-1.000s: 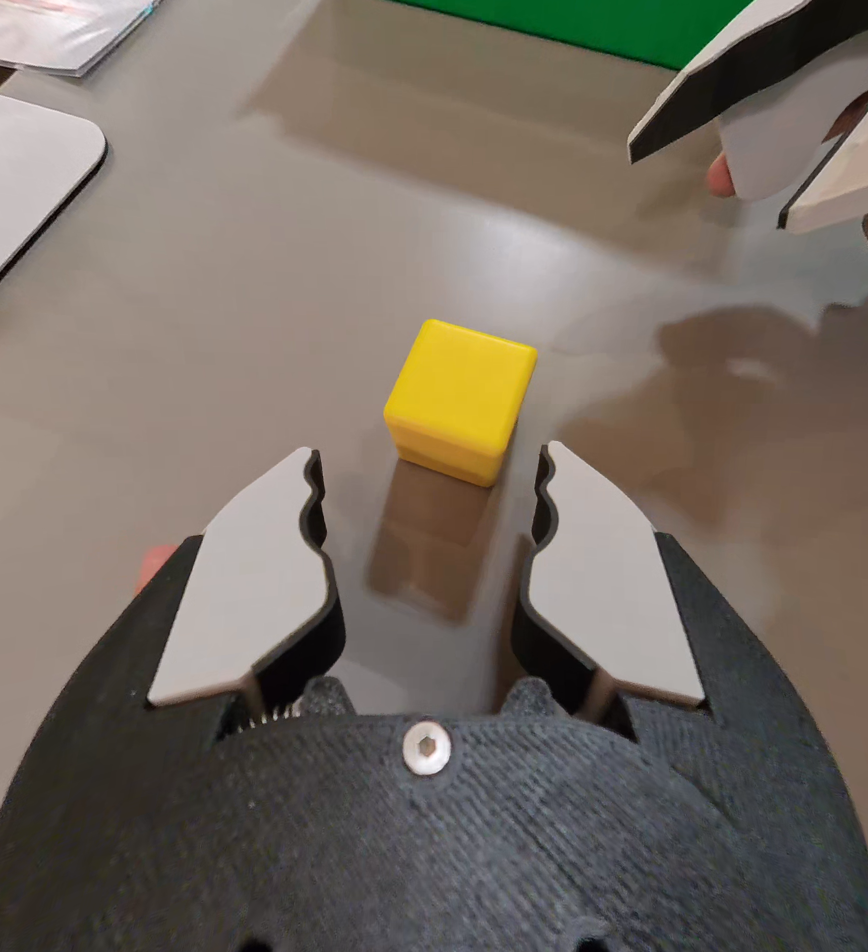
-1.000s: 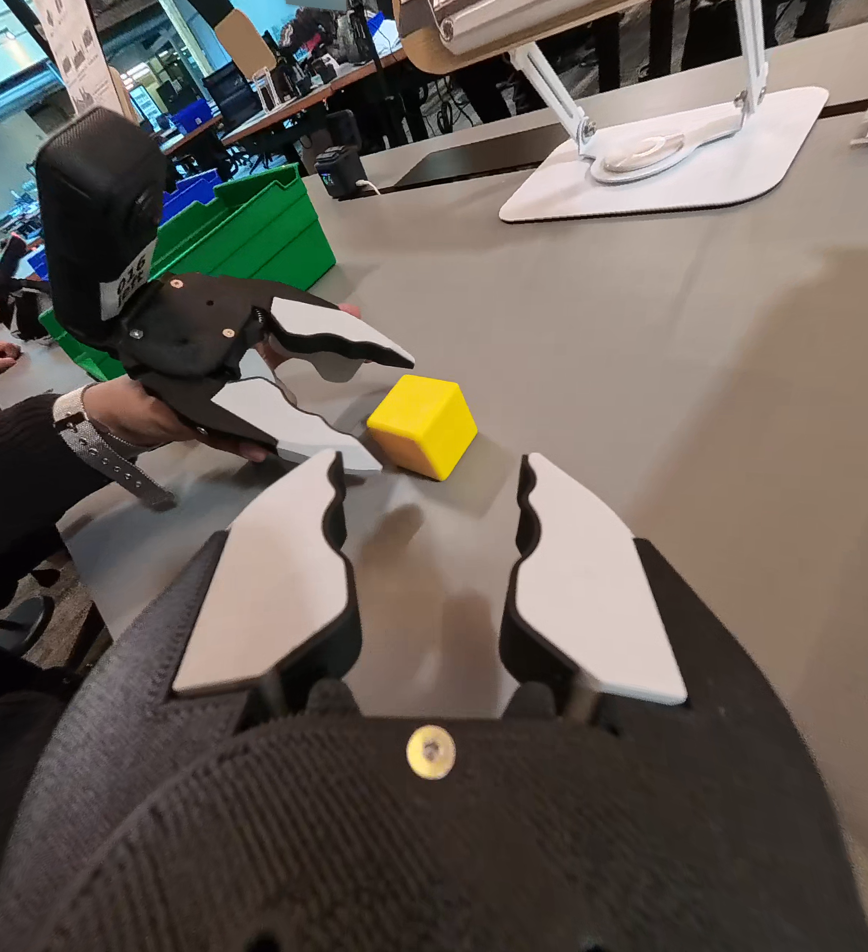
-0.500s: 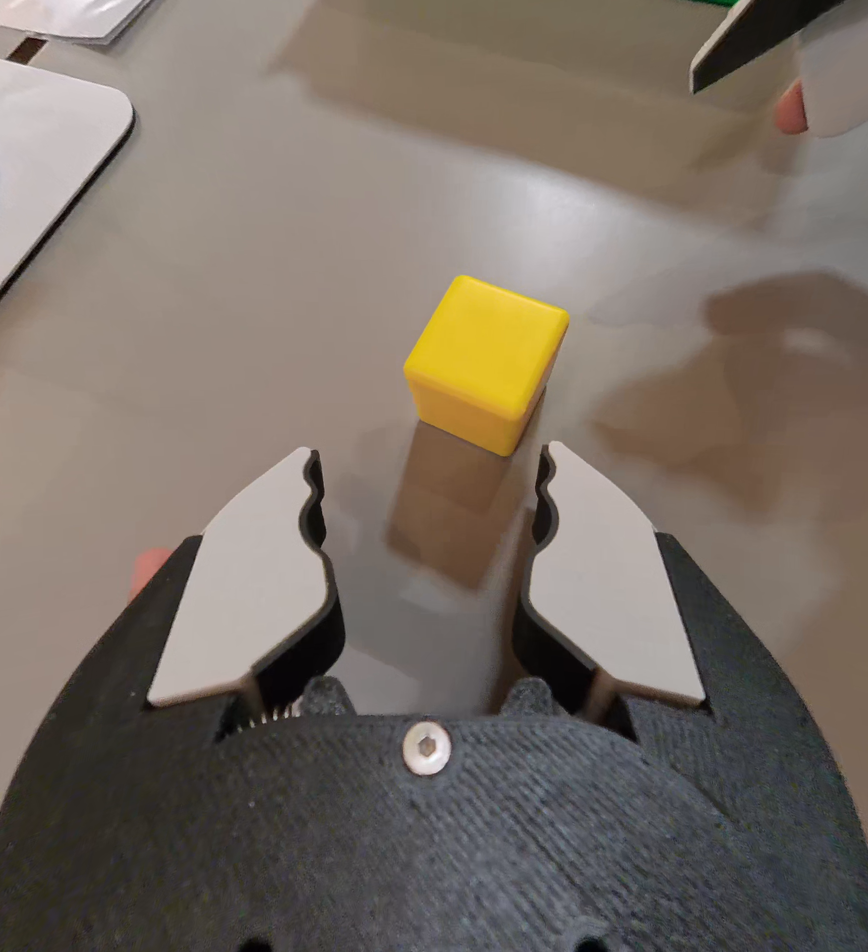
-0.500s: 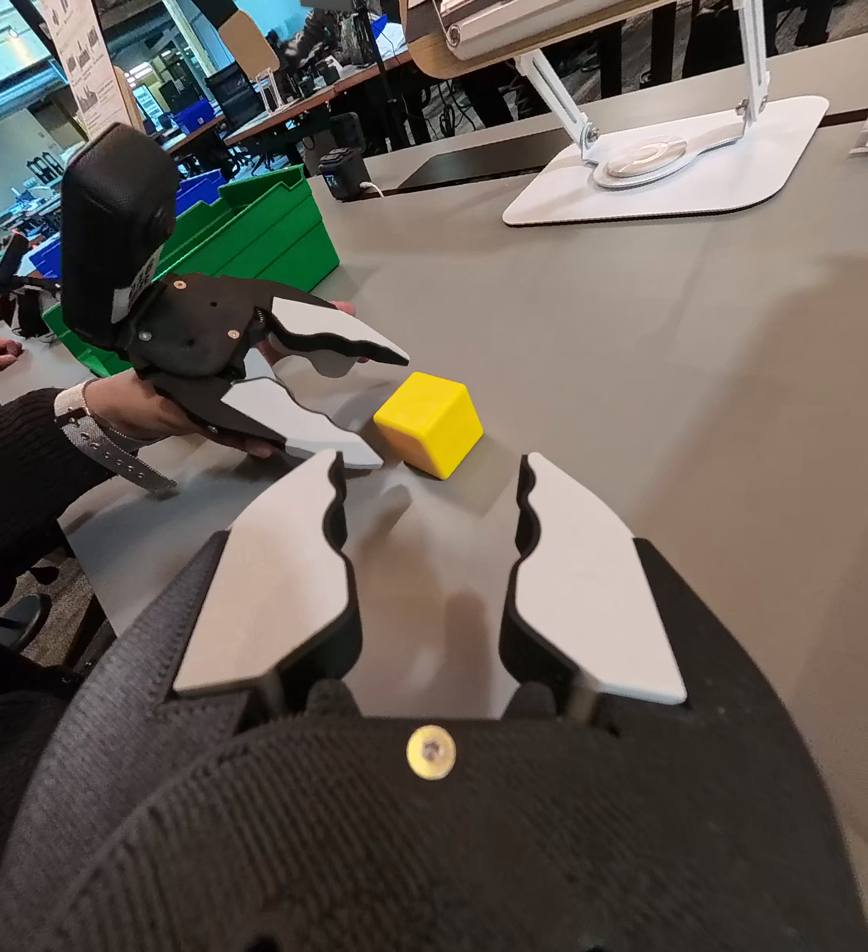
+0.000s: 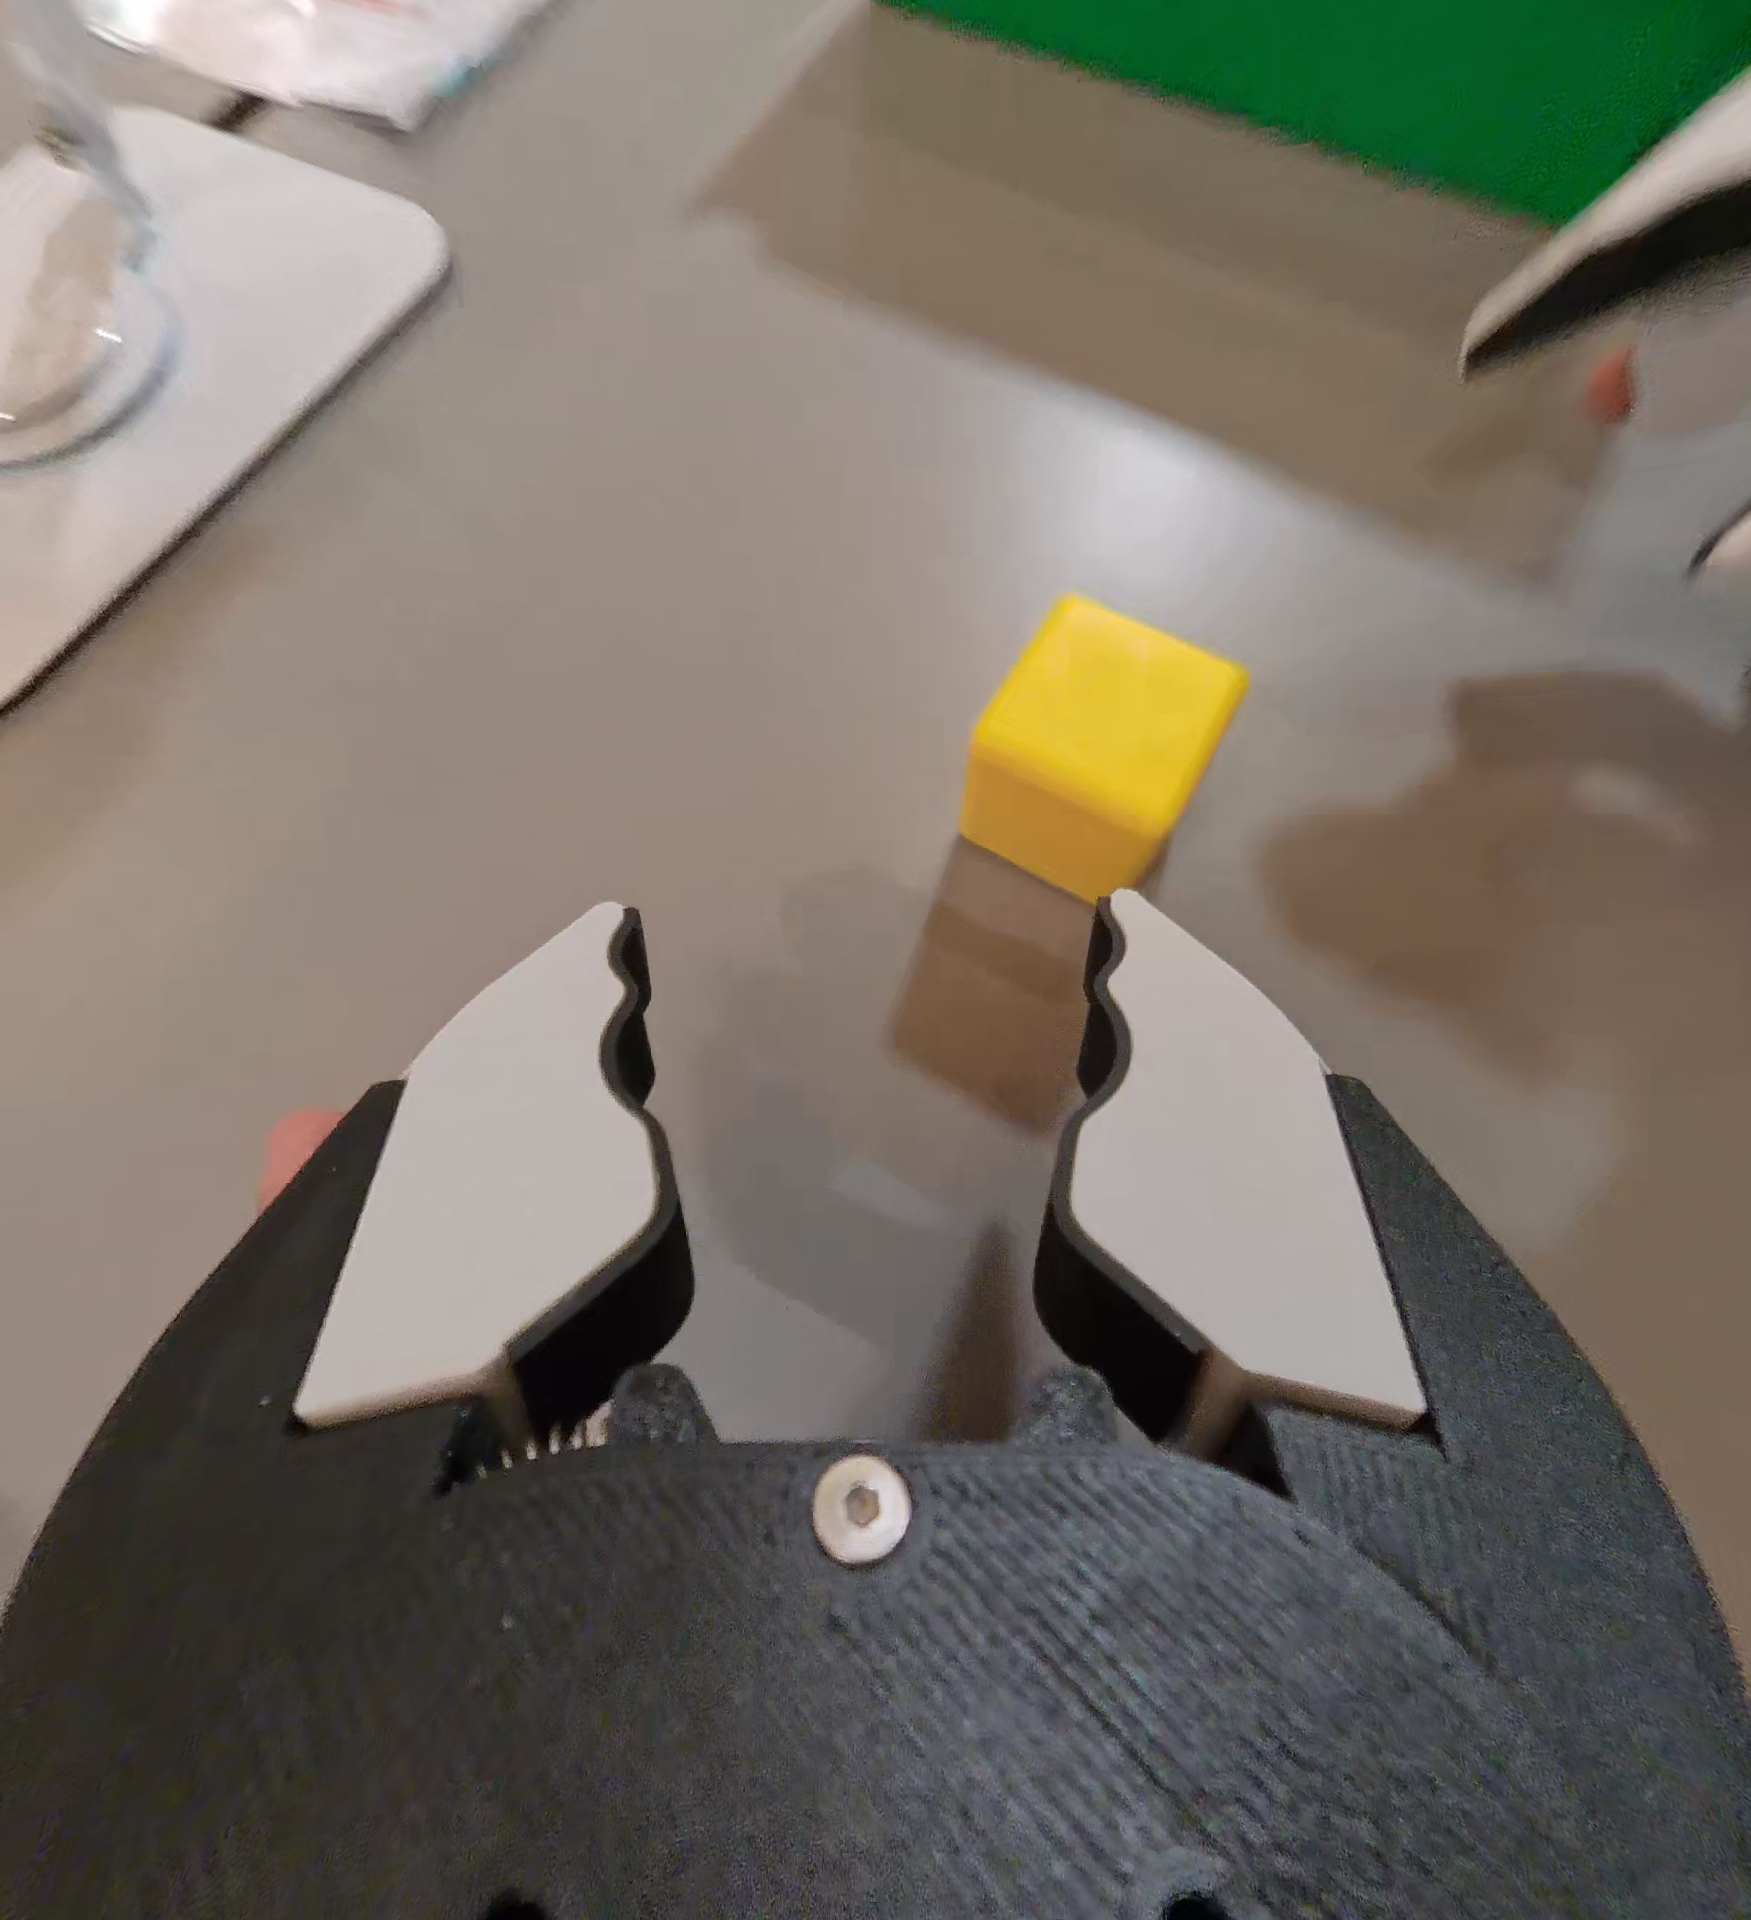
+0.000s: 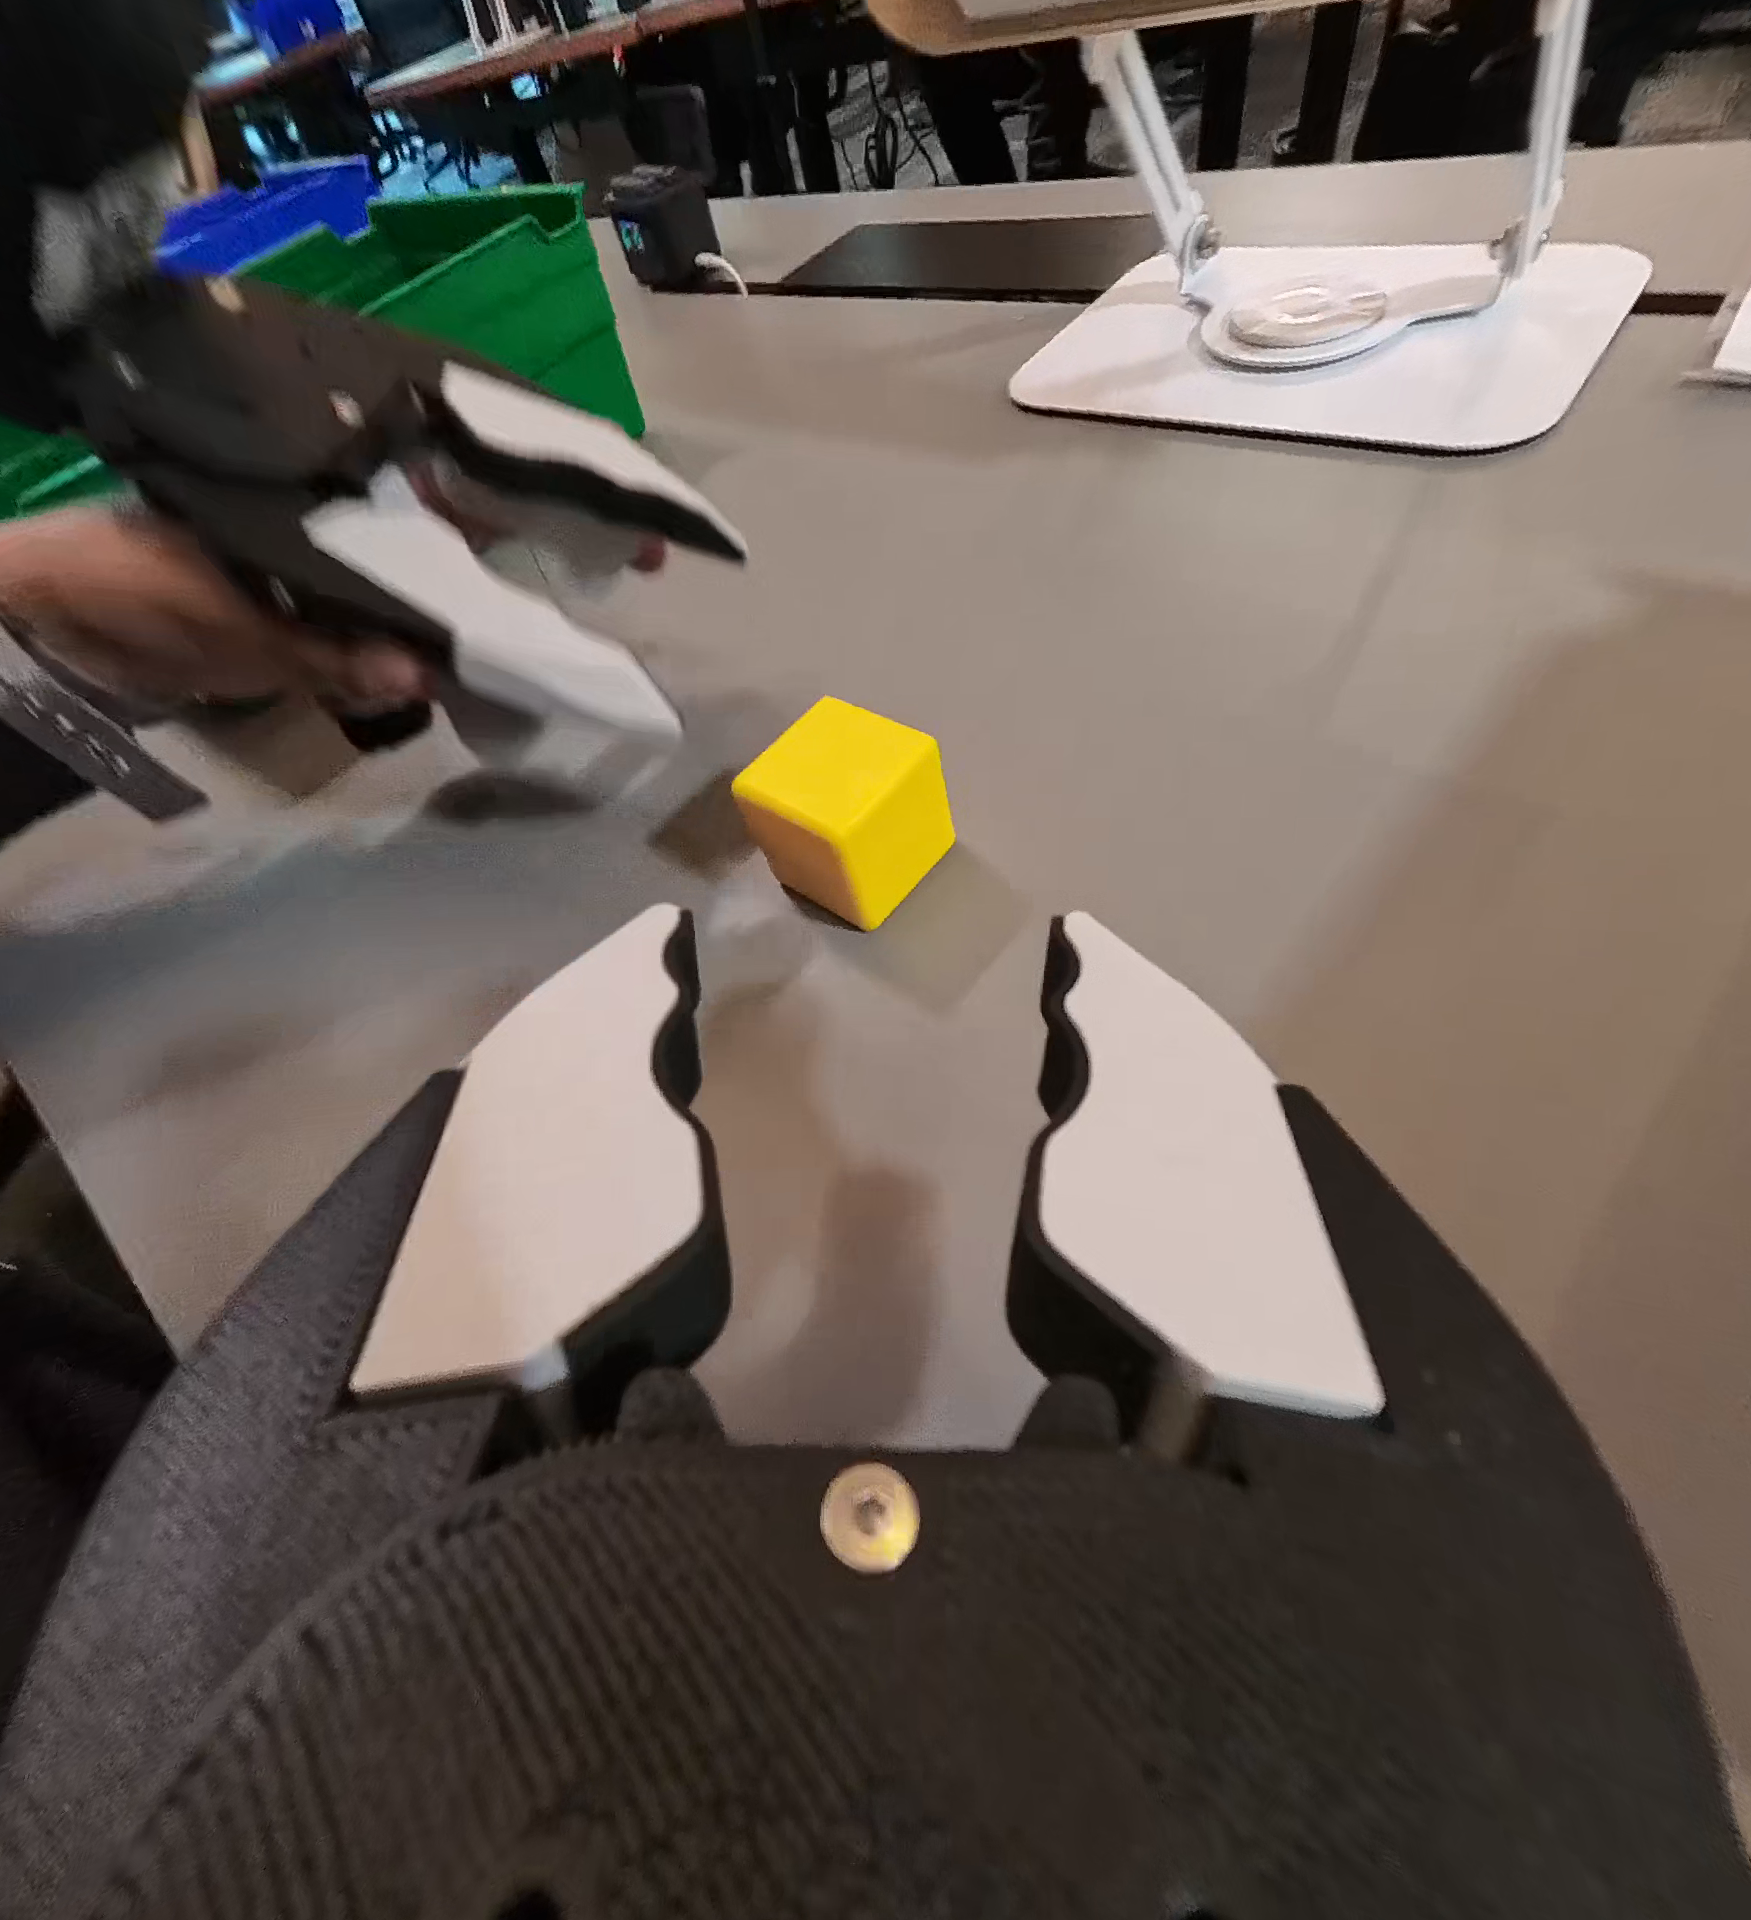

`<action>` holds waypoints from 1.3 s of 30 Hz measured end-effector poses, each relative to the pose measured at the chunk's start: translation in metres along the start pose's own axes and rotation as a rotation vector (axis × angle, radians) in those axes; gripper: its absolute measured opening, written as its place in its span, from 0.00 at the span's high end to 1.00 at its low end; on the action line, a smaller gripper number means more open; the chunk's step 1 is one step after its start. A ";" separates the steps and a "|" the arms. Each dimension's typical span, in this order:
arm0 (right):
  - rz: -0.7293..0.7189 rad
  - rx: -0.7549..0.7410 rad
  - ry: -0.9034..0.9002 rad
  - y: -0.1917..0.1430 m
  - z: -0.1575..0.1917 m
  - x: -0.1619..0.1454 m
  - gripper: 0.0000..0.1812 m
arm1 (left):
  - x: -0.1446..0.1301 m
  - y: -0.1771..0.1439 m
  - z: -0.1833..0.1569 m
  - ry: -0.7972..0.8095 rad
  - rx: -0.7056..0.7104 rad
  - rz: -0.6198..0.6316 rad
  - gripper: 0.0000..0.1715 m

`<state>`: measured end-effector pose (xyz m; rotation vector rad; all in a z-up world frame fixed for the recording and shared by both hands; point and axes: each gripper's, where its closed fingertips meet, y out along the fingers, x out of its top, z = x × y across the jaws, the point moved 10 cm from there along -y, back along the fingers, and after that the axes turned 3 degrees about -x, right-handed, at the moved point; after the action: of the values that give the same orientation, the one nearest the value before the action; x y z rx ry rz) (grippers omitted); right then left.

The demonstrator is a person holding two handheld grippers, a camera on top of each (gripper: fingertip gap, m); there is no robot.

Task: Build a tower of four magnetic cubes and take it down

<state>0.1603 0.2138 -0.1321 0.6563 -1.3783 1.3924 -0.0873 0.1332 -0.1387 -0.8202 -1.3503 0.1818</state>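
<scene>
Bare grey surface (image 6: 1318, 727) lies all around 1 yellow cube (image 5: 1099, 753), glossy with rounded edges, resting flat just ahead of both grippers. Left gripper (image 5: 871, 920) and right gripper (image 6: 866, 925) are each spread wide, holding nothing. 1 white stand base (image 6: 1338, 364) sits well apart; 1 green bin (image 6: 497, 281) stands beyond.

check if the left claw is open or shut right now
Open. The left claw shows a wide gap between its grey fingers with bare grey table between them; the small yellow plastic cube sits ahead, ungripped.
</scene>
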 end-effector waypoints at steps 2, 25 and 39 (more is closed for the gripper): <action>0.011 0.001 -0.036 0.001 0.004 -0.001 0.64 | 0.015 -0.027 0.010 -0.095 -0.013 -0.118 0.52; 0.002 -0.006 -0.017 0.009 -0.007 0.006 0.65 | -0.116 -0.174 0.144 -0.572 0.510 0.037 0.57; 0.000 0.021 0.014 0.017 -0.005 0.008 0.66 | -0.123 -0.164 0.143 -0.508 0.599 0.097 0.71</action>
<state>0.1438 0.2242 -0.1322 0.6598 -1.3543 1.4104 -0.3028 0.0059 -0.1359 -0.3340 -1.6027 0.8727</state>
